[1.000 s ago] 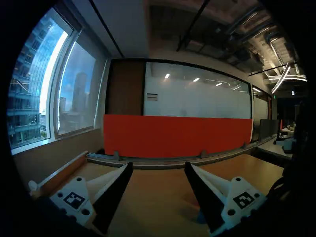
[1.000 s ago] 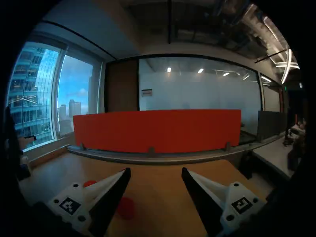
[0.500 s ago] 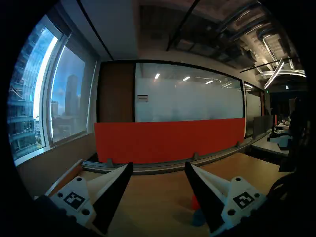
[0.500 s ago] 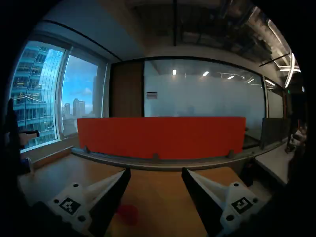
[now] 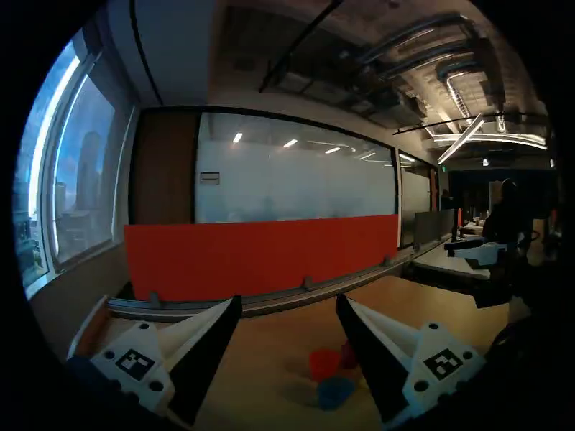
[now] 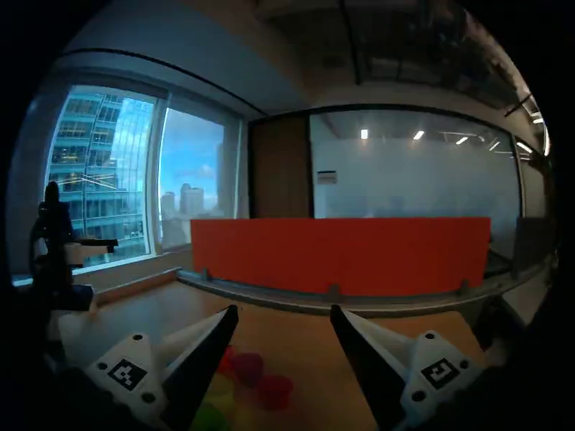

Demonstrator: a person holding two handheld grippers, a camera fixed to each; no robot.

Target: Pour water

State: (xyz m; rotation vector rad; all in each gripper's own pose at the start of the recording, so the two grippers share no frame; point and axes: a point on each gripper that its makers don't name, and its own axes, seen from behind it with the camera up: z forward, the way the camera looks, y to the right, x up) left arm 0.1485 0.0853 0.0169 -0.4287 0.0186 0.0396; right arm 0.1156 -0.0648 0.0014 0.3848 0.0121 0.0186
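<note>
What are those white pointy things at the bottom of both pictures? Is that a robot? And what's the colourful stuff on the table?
It isn't a robot working on its own. A person holds a grabbing tool in each hand. Each tool has two white fingers with black inner sides, and a small camera rides on it. The left gripper view looks out along the left gripper, and the right gripper view looks along the right gripper. Both are open and hold nothing. Below them is a brown wooden table with a small red cup and a small blue cup, both a bit blurry. Behind it are a long orange screen and a big window.
</note>
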